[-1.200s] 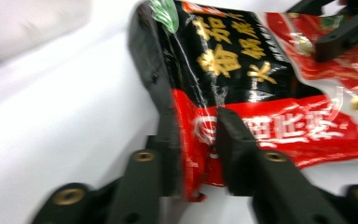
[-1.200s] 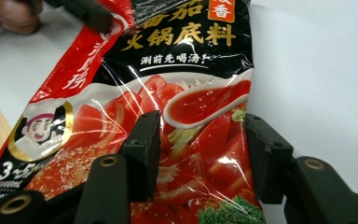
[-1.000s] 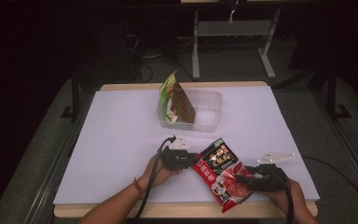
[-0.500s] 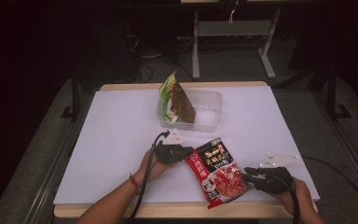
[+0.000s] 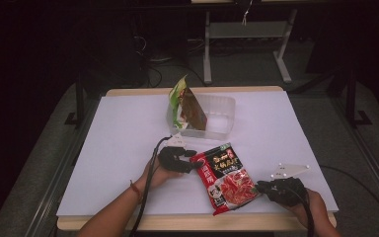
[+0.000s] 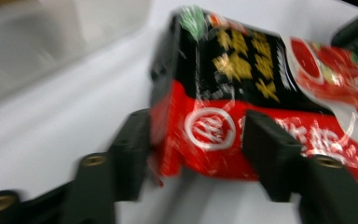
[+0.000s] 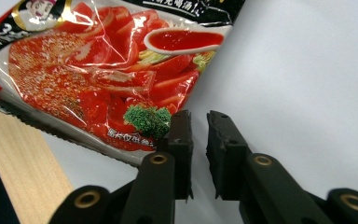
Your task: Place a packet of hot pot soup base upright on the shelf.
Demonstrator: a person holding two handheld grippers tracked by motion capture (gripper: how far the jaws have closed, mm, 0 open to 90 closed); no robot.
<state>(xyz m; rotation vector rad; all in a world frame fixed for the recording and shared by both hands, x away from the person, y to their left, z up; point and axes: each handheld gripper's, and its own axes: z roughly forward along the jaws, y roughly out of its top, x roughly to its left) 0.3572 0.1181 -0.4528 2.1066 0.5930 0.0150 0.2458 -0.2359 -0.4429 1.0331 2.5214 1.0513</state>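
While my left tool, just opening, straddles the pouch corner unclamped, my right tool has closed empty beside it.

A white surface with a pale wooden edge fills the middle of the frame. Grey floor flanks it at left and right. At upper centre stands a grey metal frame; the room behind lies dark, with cables on the floor.

My two black plastic grippers, left and right, carry brass-coloured screws, trailing black cables and grey three-cornered plates; I see a reddish band on my left wrist.
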